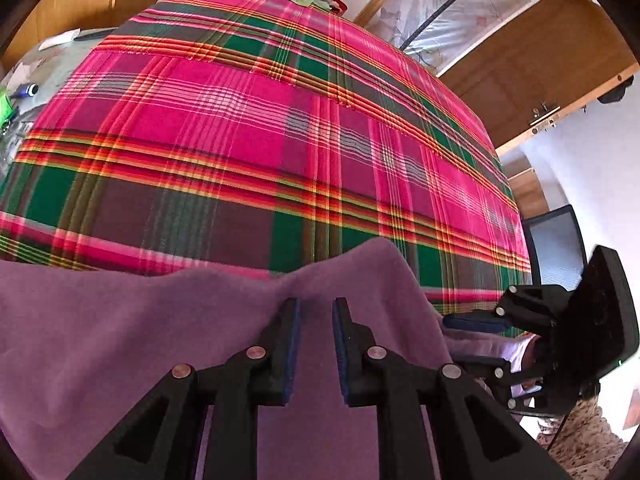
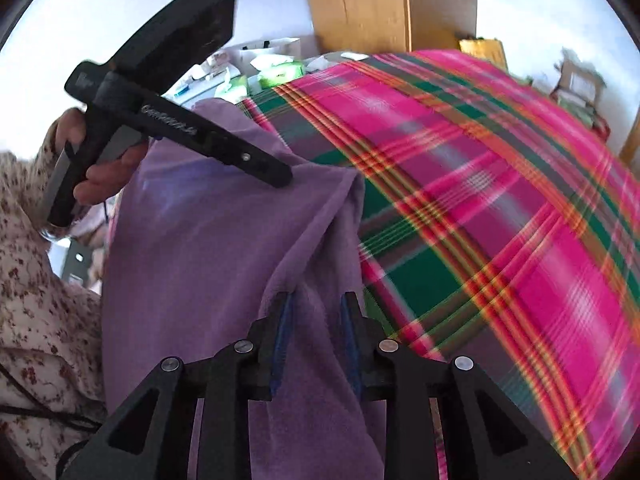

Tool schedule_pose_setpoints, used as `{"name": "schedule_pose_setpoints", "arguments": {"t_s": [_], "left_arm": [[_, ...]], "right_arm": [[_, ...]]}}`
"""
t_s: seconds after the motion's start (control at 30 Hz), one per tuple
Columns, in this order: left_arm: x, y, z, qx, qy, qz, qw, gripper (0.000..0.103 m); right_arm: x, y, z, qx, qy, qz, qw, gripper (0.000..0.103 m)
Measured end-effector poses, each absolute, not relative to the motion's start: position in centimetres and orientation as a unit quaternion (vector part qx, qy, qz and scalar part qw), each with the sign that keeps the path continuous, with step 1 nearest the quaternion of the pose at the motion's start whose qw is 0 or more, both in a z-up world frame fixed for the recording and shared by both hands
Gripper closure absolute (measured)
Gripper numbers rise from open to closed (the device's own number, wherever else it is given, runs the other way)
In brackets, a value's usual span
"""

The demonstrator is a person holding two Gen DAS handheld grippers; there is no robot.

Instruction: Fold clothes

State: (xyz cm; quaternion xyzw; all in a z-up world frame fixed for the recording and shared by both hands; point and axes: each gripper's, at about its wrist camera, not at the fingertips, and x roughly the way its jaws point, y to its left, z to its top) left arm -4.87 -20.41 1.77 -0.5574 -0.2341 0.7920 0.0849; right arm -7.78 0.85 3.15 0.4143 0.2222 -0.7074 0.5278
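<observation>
garment: a purple fleece garment [image 1: 120, 320] lies at the near edge of the plaid cloth [image 1: 248, 128], bunched into soft folds; in the right wrist view its raised fold runs up toward the far side.
surface: a pink, green and red plaid cloth covers the whole work surface, mostly bare beyond the garment.
left gripper: the left gripper [image 1: 316, 312] points down at the garment with its blue-padded jaws apart; purple fabric shows in the gap, and the pads do not seem to press on it, though the near part of the gap is hard to read.
right gripper: the right gripper [image 2: 316, 308] stands over the garment's right edge with jaws apart; a ridge of fabric lies between them, not pinched.
hands: a hand [image 2: 100, 176] with a floral sleeve [image 2: 36, 300] grips the left tool's handle in the right wrist view.
spacing: the two grippers are near each other, both over the garment.
background: wooden furniture [image 2: 360, 4], boxes and small clutter sit beyond the far edge of the cloth.
</observation>
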Motion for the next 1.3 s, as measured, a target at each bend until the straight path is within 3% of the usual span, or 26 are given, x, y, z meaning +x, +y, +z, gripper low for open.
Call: {"name": "schedule_pose_setpoints", "arguments": {"t_s": [0.23, 0.4, 0.73, 1.3], "left_arm": [[-5.0, -20.7, 1.6, -0.553, -0.252, 0.789, 0.087, 0.087], [-5.0, -20.8, 1.5, -0.551, -0.262, 0.788, 0.089, 0.087], [-4.9, -21.5, 0.9, -0.542, -0.296, 0.781, 0.098, 0.087], [-5.3, -19.4, 2.6, -0.522, -0.265, 0.801, 0.126, 0.087]], "right_arm": [[-6.7, 0.8, 3.0, 0.399, 0.236, -0.703, 0.539, 0.078], [-6.7, 0.5, 2.0, 0.411, 0.235, -0.698, 0.538, 0.097], [-8.5, 4.5, 3.3, 0.421, 0.128, -0.745, 0.501, 0.098], [-9.4, 4.0, 1.2, 0.447, 0.109, -0.755, 0.467, 0.098]]}}
